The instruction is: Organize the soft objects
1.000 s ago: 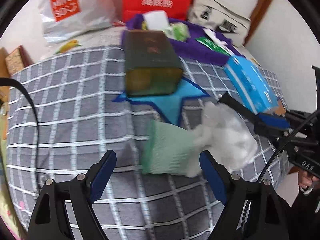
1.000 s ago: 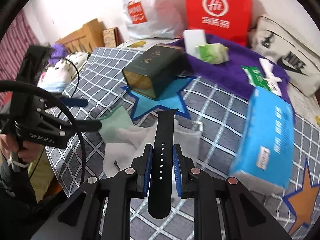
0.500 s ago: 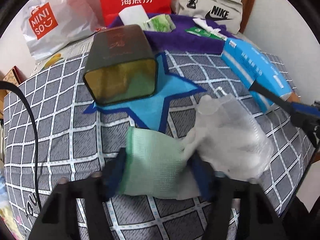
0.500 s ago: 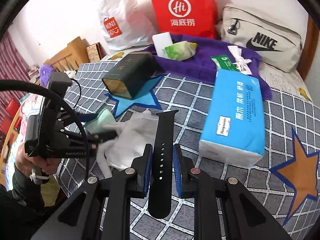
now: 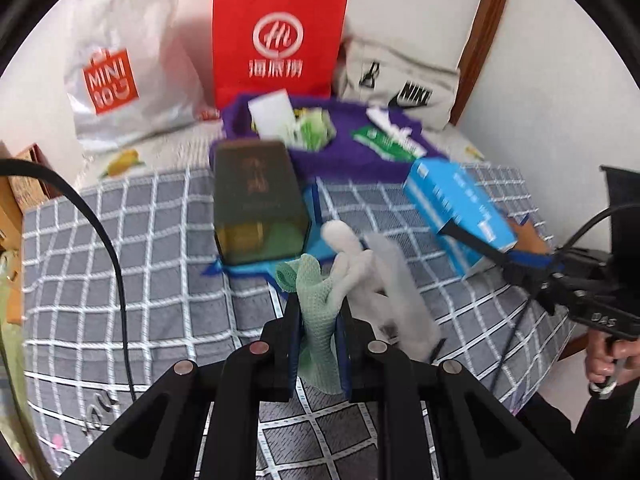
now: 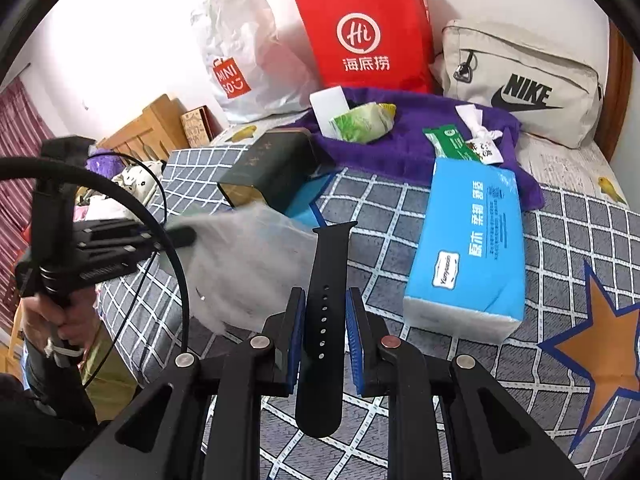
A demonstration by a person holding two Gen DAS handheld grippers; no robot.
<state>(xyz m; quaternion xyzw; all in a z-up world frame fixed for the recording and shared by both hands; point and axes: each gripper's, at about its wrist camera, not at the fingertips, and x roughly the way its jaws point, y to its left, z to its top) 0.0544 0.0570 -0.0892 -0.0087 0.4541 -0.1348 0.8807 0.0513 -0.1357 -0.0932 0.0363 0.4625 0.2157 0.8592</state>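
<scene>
The glove [image 5: 320, 316] has a pale green cuff and white fingers, and its green cuff sits directly between the jaws of the left gripper [image 5: 318, 344], which are closed on it; the jaws have just been closing, with the cuff between them. The white fingers of the glove stick out past the jaw tips, upward and to the right in the left wrist view, and the glove seems lifted off the checked bed cover [image 5: 140, 260], though the picture is blurred there. In the right wrist view the same glove [image 6: 248, 264] appears as a blurred white shape at the tips of the left gripper, held by a hand [image 6: 60, 320] at the left edge. The right gripper [image 6: 322, 320] has its jaws closed on a black watch strap [image 6: 326, 292], which stands upright between the blue pads and reaches beyond them above and below. Behind the glove a dark green tin box [image 5: 256, 204] lies on its side on a blue star of the cover. To the right lies a blue tissue pack [image 6: 472, 240]. Further back there is a purple towel [image 6: 400, 140] with small packets on it, and by the wall stand a red paper bag [image 6: 368, 32], a white plastic bag [image 6: 244, 52] and a beige bag [image 6: 520, 80].
</scene>
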